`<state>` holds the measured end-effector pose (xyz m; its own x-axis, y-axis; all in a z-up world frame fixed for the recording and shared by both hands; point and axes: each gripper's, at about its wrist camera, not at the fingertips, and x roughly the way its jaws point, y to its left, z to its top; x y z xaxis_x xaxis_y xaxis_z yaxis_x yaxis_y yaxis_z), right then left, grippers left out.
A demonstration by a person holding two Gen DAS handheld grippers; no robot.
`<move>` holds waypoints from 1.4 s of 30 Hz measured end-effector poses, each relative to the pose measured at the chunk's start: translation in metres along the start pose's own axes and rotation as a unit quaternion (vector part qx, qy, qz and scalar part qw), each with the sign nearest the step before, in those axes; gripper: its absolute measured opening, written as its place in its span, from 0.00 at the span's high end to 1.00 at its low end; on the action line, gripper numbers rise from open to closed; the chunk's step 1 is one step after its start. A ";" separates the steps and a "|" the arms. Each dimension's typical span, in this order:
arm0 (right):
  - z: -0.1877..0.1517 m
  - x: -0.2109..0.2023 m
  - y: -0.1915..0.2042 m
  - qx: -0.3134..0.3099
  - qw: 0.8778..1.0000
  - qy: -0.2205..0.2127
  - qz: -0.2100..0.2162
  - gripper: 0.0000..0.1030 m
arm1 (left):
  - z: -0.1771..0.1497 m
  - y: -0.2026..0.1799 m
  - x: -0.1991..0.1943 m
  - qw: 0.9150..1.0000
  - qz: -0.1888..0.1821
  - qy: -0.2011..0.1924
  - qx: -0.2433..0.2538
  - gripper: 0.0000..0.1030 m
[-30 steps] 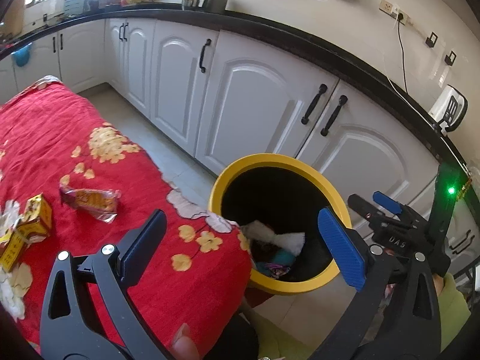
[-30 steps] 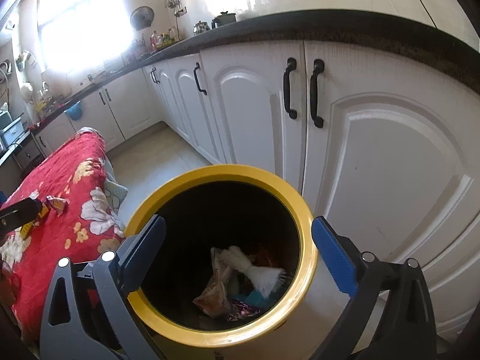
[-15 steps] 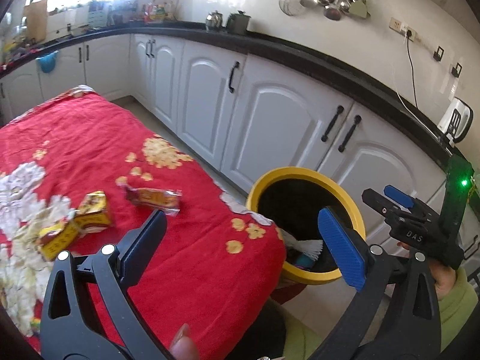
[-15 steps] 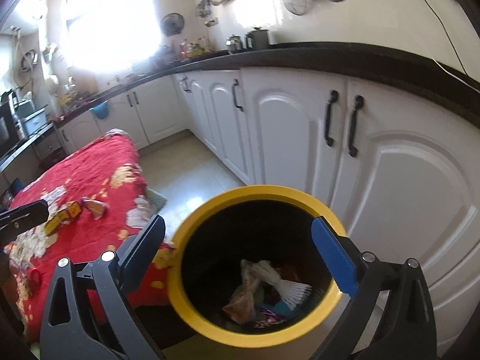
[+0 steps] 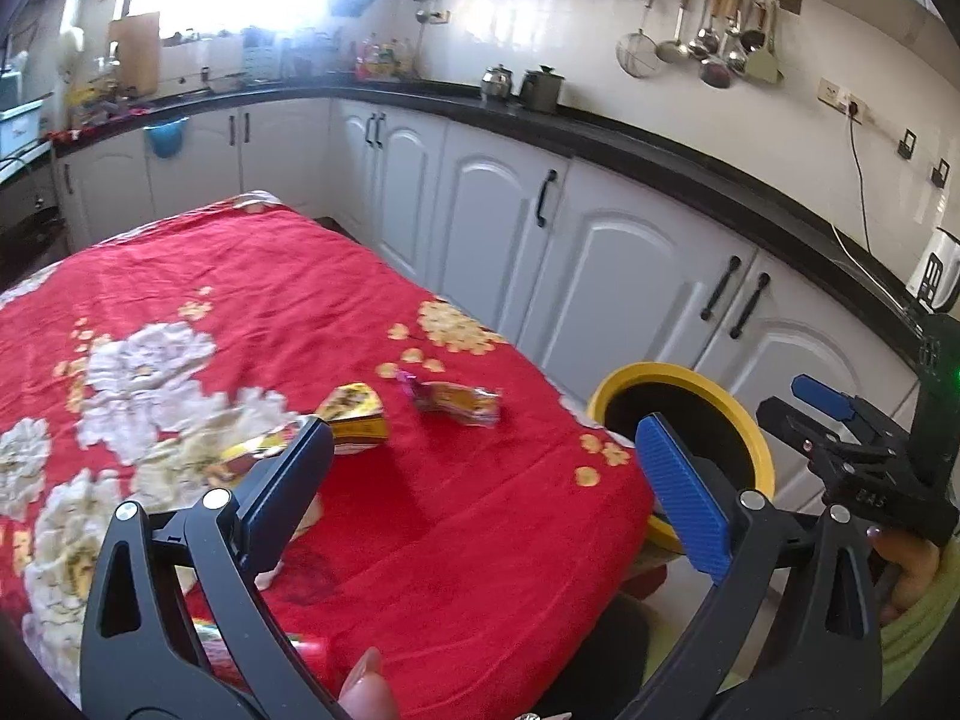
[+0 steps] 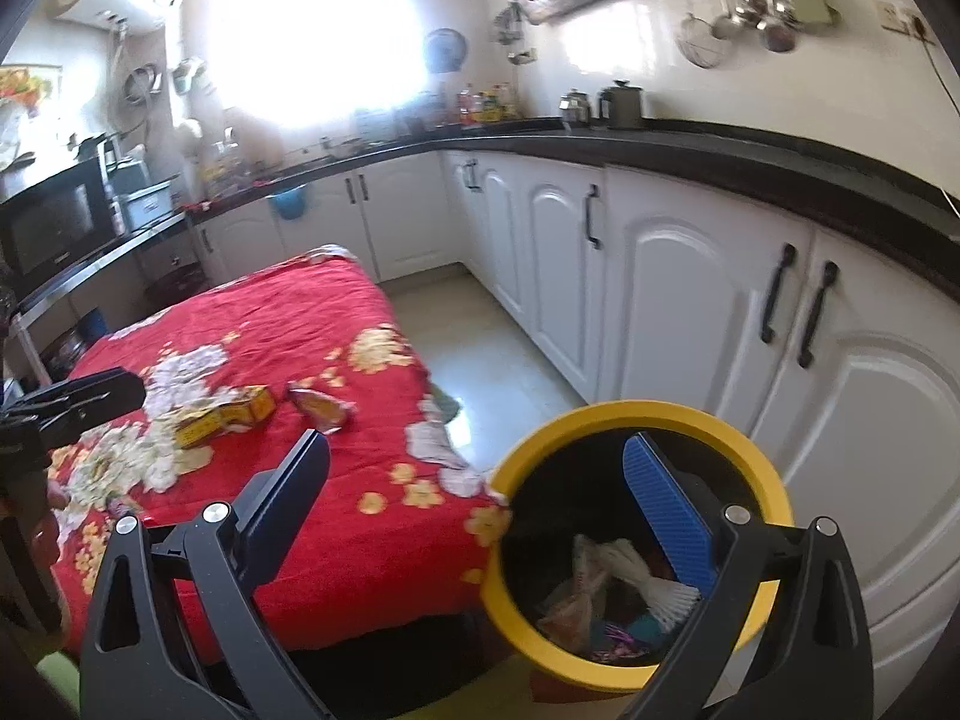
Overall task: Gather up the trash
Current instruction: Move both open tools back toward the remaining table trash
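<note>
A yellow-rimmed bin (image 5: 714, 381) (image 6: 636, 420) stands on the floor at the corner of the red flowered table (image 5: 252, 294) (image 6: 336, 312), with several bits of trash inside. On the cloth lie a yellow carton (image 5: 357, 414) (image 6: 225, 414) and a shiny snack wrapper (image 5: 459, 403) (image 6: 318, 405). My left gripper (image 5: 480, 480) hovers open over the table's near part, with nothing held. My right gripper (image 6: 477, 501) is open and empty, straddling the table edge and the bin. The right gripper also shows in the left wrist view (image 5: 840, 420).
White cabinets (image 5: 600, 264) under a black counter (image 5: 660, 150) run behind the bin. A strip of tiled floor (image 6: 480, 348) lies between table and cabinets. More wrappers (image 5: 300, 654) sit at the table's near edge. A hand holds the left gripper (image 6: 78, 402) at far left.
Both grippers have pulled back and swung left from the bin toward the table. The carton and wrapper are now nearer the middle of both views; the bin has shifted right.
</note>
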<state>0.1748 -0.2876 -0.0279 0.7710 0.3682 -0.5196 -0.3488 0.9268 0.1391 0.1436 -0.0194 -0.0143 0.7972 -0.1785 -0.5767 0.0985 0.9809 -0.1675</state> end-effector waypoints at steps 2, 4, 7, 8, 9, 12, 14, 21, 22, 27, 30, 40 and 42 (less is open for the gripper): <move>0.001 0.000 0.010 -0.008 1.000 0.000 0.006 0.07 | -0.001 0.008 -0.007 1.000 0.006 -0.005 -0.004 0.10; 0.001 0.001 0.019 -0.014 1.000 0.000 0.014 0.07 | -0.001 0.015 -0.013 1.000 0.011 -0.010 -0.006 0.10; 0.001 0.001 0.034 -0.024 0.999 0.002 0.025 0.07 | -0.003 0.023 -0.020 1.000 0.017 -0.015 -0.012 0.10; 0.002 0.001 0.038 -0.026 0.999 0.003 0.027 0.07 | -0.003 0.027 -0.023 1.000 0.019 -0.017 -0.015 0.10; 0.002 0.001 0.041 -0.029 0.999 0.004 0.031 0.07 | -0.004 0.030 -0.025 0.999 0.022 -0.017 -0.016 0.10; 0.001 0.001 0.055 -0.042 0.998 0.007 0.043 0.07 | -0.007 0.042 -0.031 0.999 0.028 -0.019 -0.022 0.10; -0.001 0.002 0.065 -0.048 0.997 0.011 0.057 0.07 | -0.009 0.051 -0.034 0.999 0.032 -0.018 -0.031 0.10; -0.011 0.004 0.105 -0.077 0.991 0.030 0.103 0.07 | -0.016 0.083 -0.047 0.997 0.046 -0.018 -0.056 0.10; -0.013 0.004 0.109 -0.083 0.990 0.032 0.108 0.07 | -0.017 0.088 -0.049 0.997 0.048 -0.017 -0.062 0.10; -0.023 0.009 0.139 -0.111 0.984 0.046 0.135 0.07 | -0.027 0.107 -0.054 0.996 0.055 -0.009 -0.077 0.10; -0.025 0.016 0.150 -0.116 0.980 0.056 0.151 0.07 | -0.034 0.118 -0.058 0.995 0.058 -0.003 -0.087 0.10; -0.041 0.060 0.205 -0.207 0.940 0.116 0.244 0.21 | -0.070 0.153 -0.074 0.987 0.057 0.038 -0.145 0.32; -0.045 0.069 0.215 -0.224 0.930 0.131 0.260 0.23 | -0.079 0.155 -0.075 0.986 0.051 0.053 -0.150 0.39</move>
<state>0.1295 -0.0665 -0.0718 0.2996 0.6729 -0.6763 -0.8703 0.4832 0.0952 0.0517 0.1405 -0.0602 0.7255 -0.1028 -0.6805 -0.1715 0.9306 -0.3235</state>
